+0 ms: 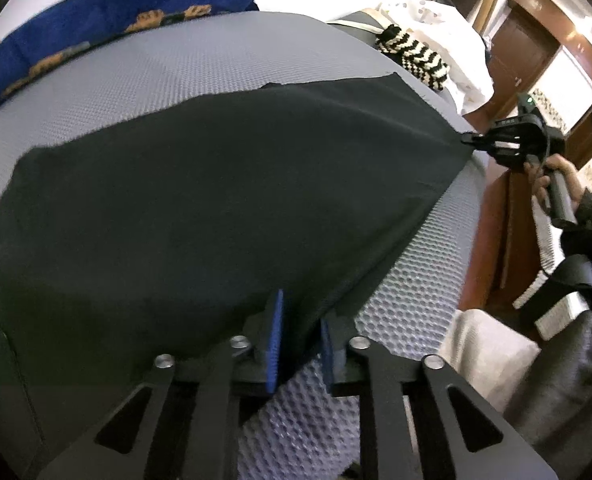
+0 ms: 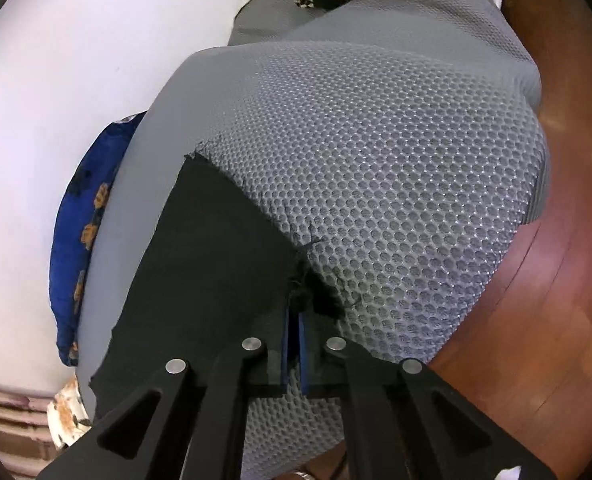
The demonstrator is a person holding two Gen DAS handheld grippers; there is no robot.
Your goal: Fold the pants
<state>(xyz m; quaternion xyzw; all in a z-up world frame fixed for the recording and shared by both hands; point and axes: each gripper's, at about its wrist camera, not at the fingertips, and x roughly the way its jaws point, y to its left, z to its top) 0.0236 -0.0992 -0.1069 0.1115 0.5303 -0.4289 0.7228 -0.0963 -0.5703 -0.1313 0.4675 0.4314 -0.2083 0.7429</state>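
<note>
Black pants lie spread flat on a grey honeycomb mat. My left gripper sits at the pants' near edge with its blue pads apart; the cloth's edge runs between them and they do not press on it. At the right, my right gripper, held by a person's hand, pinches the pants' far corner. In the right wrist view that gripper is shut on the frayed corner of the pants, low over the mat.
A blue cloth with orange print lies along the mat's far edge, also seen as a blue cloth on the left. A black-and-cream zigzag knit rests at the mat's end. Wooden floor lies beyond the mat's edge.
</note>
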